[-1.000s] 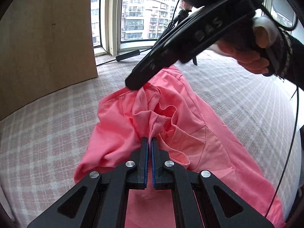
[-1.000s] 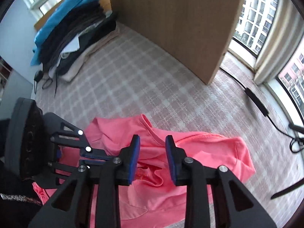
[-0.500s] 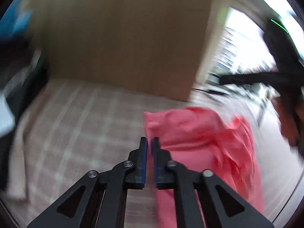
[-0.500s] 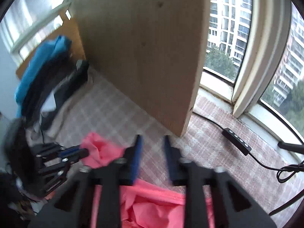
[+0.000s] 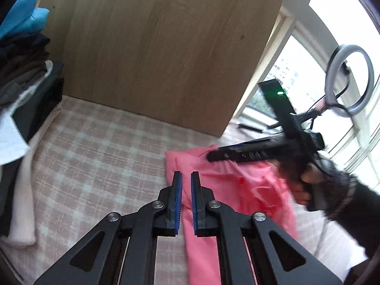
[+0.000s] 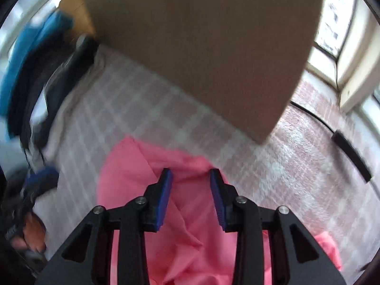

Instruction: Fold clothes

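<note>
Pink shirt (image 6: pixel 190 213) on checked bedcover (image 5: pixel 95 147), near wooden panel (image 5: pixel 154 47); soft, light, floppy. Left gripper (image 5: pixel 186 201) nearly closed, pinching edge. Right gripper (image 6: pixel 191 199) closing over fold, not gripping. Best hold: hem corners.

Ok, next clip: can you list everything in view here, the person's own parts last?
pink garment: one, pink, crumpled mid-cover
checked cover: one, pale pink and white, under everything
wooden board: one, light brown, upright behind the garment
clothes stack: one pile, blue on top, dark and grey below, far left
ring light: one, pale, by the window at right
cable with switch: one, black, on the cover at right
left hand-held gripper: black, blue pads, shut on the garment's edge
right hand-held gripper: black, blue pads, jaws closing over the pink cloth, not yet pinching
right hand: one, dark sleeve, on its gripper's handle
</note>
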